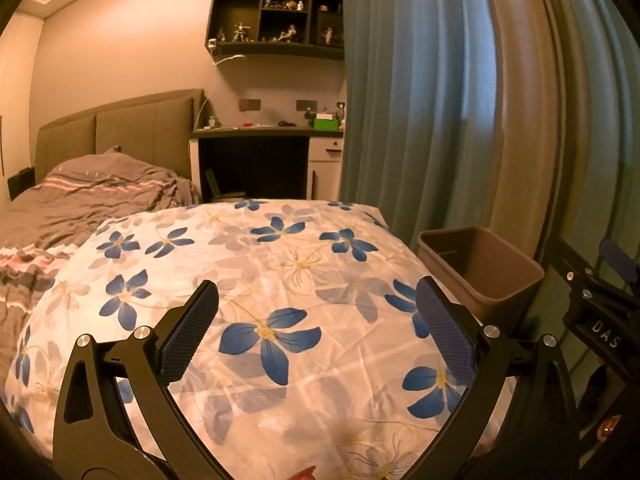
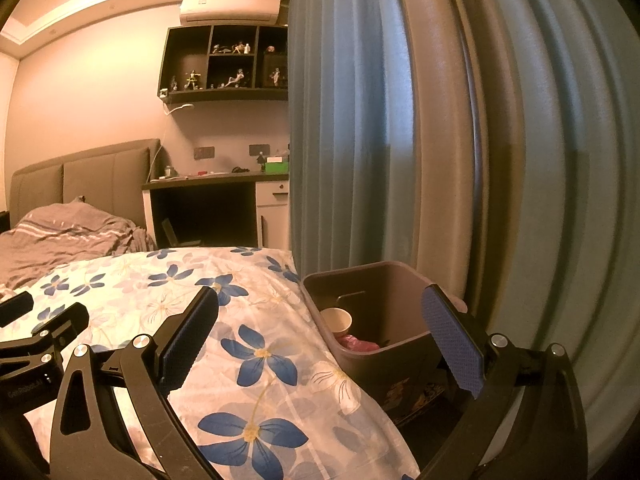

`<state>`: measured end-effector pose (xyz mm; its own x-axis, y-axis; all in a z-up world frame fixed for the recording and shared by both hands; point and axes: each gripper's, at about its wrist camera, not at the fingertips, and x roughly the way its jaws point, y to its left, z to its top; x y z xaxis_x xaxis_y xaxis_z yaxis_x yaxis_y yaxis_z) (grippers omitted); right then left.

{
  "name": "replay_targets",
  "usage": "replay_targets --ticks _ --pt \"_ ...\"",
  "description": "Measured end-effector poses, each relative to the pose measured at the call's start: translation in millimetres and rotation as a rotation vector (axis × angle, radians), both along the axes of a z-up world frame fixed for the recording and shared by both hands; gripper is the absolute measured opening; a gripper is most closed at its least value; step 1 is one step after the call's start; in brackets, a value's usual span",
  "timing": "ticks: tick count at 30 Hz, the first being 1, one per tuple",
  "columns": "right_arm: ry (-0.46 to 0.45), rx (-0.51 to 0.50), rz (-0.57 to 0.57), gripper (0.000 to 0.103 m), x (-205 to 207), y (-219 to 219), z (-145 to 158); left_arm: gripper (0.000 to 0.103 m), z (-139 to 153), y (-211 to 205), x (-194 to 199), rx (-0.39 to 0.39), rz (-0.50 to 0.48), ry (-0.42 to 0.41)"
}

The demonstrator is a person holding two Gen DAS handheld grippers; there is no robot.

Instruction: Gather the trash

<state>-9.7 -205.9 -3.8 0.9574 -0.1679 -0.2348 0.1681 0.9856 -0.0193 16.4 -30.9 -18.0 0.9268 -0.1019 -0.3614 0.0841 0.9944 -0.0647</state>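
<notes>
A brown plastic bin (image 2: pixel 384 312) stands beside the bed, against the curtain. Inside it lie a paper cup (image 2: pixel 337 319) and a pink crumpled wrapper (image 2: pixel 358 343). The bin also shows in the left wrist view (image 1: pixel 484 268), where its contents are hidden. My right gripper (image 2: pixel 320 308) is open and empty, above the bed edge and the bin's near rim. My left gripper (image 1: pixel 318 300) is open and empty over the floral quilt (image 1: pixel 280 280). The left gripper's body shows at the left edge of the right wrist view (image 2: pixel 36 344).
Blue curtains (image 2: pixel 360 120) hang right behind the bin. A grey duvet (image 1: pixel 80 196) and padded headboard lie at the far left. A desk (image 1: pixel 264 132) with small items and a wall shelf of figurines (image 1: pixel 276 20) stand at the back.
</notes>
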Motion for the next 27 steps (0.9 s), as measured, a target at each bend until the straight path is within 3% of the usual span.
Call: replay_targets --ticks 6,10,27 --pt "0.002 -0.001 0.001 0.097 0.7 1.2 0.0 0.097 -0.5 1.7 -0.7 0.009 0.006 0.000" --pt "0.000 -0.002 0.002 0.097 2.4 1.9 0.6 0.089 2.5 3.8 1.4 0.018 0.009 -0.009" --pt "0.001 -0.002 0.003 0.097 1.3 2.0 -0.4 0.089 3.5 5.5 2.1 0.015 0.005 -0.003"
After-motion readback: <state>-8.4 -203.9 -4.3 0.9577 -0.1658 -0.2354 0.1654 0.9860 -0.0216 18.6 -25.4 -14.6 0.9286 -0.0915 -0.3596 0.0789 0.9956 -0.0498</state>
